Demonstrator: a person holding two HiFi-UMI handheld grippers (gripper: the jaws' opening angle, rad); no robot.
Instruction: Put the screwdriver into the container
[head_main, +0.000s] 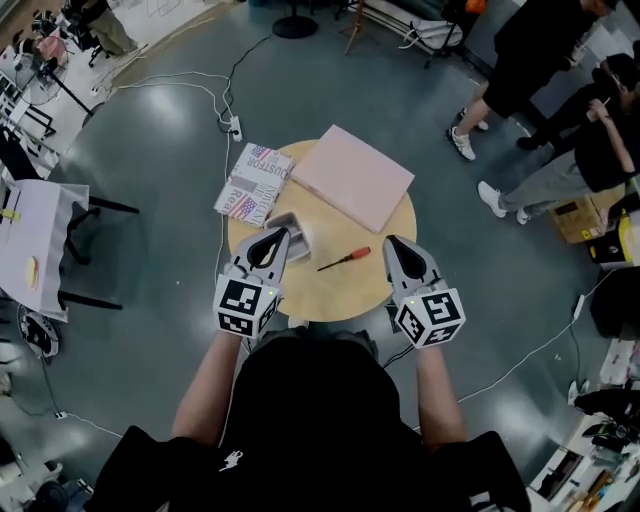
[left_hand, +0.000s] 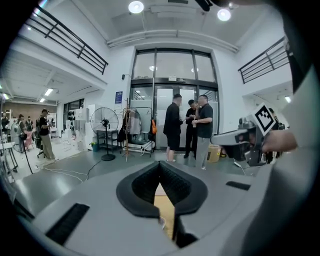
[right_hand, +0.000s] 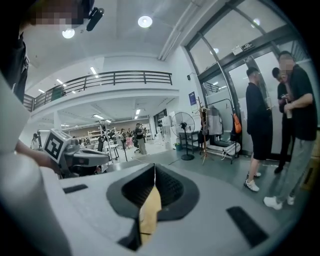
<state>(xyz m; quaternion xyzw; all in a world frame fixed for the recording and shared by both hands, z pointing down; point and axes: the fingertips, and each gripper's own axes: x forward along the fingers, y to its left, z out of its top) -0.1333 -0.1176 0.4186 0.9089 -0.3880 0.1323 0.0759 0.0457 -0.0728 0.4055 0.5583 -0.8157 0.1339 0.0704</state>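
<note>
A screwdriver (head_main: 345, 260) with a red handle lies on the round wooden table (head_main: 340, 295), between my two grippers. A small grey metal container (head_main: 297, 231) stands at the table's left, partly hidden behind my left gripper (head_main: 272, 240). That gripper hovers over the table's near left, shut and holding nothing. My right gripper (head_main: 395, 244) is just right of the screwdriver, also shut and holding nothing. In the left gripper view the jaws (left_hand: 160, 165) meet at a seam, as they do in the right gripper view (right_hand: 154, 167). Neither gripper view shows the screwdriver or the container.
A pink board (head_main: 352, 176) and a magazine (head_main: 255, 183) lie on the table's far half. People (head_main: 540, 60) stand at the upper right. A power strip (head_main: 235, 127) and cables lie on the floor, and a white table (head_main: 30, 240) stands at the left.
</note>
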